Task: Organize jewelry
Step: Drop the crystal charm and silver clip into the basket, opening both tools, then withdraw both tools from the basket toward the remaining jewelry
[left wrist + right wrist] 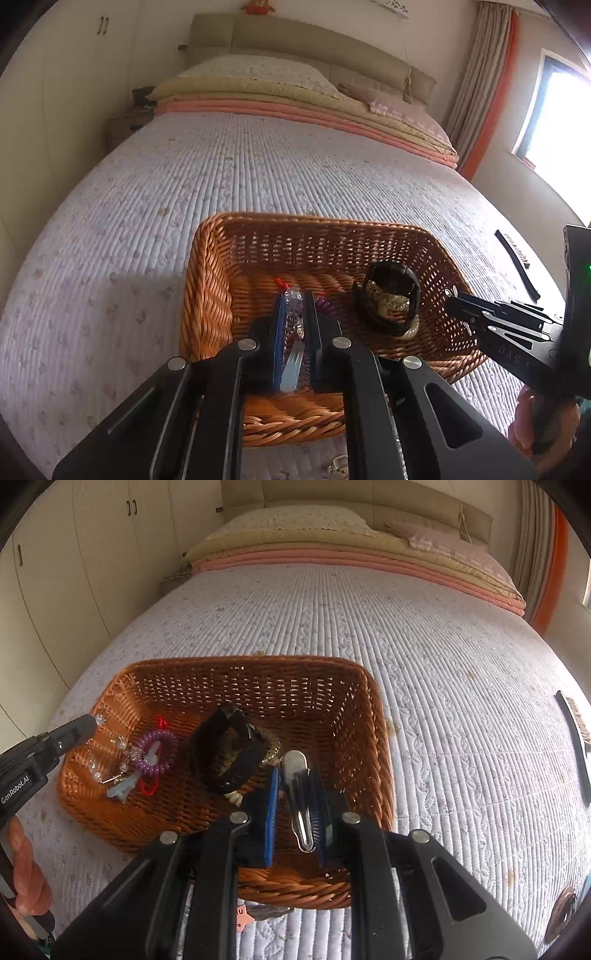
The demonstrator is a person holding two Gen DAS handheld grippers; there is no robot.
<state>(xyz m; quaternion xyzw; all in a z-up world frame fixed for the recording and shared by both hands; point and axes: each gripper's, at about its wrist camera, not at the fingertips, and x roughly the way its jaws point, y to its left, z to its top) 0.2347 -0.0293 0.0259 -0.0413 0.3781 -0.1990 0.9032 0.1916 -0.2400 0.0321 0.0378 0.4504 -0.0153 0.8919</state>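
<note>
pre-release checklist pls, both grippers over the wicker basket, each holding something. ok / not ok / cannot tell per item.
1. Left gripper shut on the crystal bead piece: ok.
2. Right gripper shut on the silver hair clip: ok.
3. Both held items above the wicker basket, inside its rim: ok.
4. Free basket floor under the clip, right of the black watch: ok.
5. Bead piece clear of the purple coil hair tie beneath it: cannot tell.
6. Jewelry left on the bedspread, such as the dark strip at right: not ok.
</note>
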